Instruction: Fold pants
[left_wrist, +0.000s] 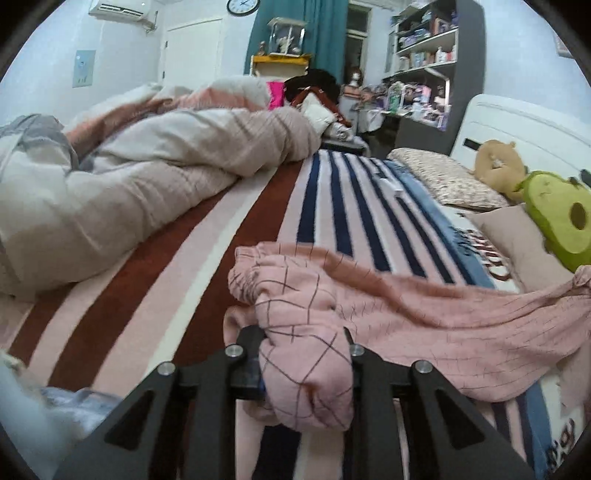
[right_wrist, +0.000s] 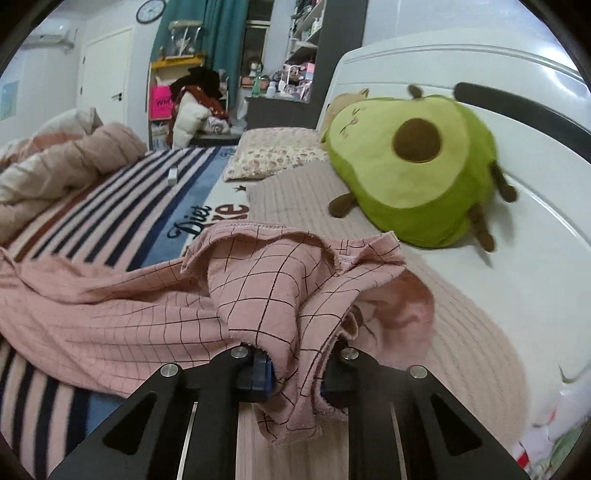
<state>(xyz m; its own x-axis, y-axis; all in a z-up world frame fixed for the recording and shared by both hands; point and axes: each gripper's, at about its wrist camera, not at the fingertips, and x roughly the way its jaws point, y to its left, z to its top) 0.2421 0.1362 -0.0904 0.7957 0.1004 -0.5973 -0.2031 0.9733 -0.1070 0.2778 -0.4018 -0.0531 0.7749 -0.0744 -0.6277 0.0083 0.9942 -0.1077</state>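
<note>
The pink checked pants (left_wrist: 424, 317) lie stretched across the striped bed. My left gripper (left_wrist: 304, 354) is shut on a bunched end with an elastic edge, and the cloth hangs over and between its fingers. In the right wrist view the pants (right_wrist: 110, 317) run off to the left. My right gripper (right_wrist: 299, 365) is shut on the other end, where a stitched hem edge shows, above a beige ribbed pillow. The pants span between the two grippers, sagging slightly.
A crumpled beige duvet (left_wrist: 147, 166) fills the bed's left side. A green avocado plush (right_wrist: 413, 162) and a floral pillow (right_wrist: 273, 155) lie by the white headboard (right_wrist: 461, 70). A small white object (right_wrist: 172, 176) lies on the striped blanket (left_wrist: 207, 236). Shelves and clutter stand beyond the bed.
</note>
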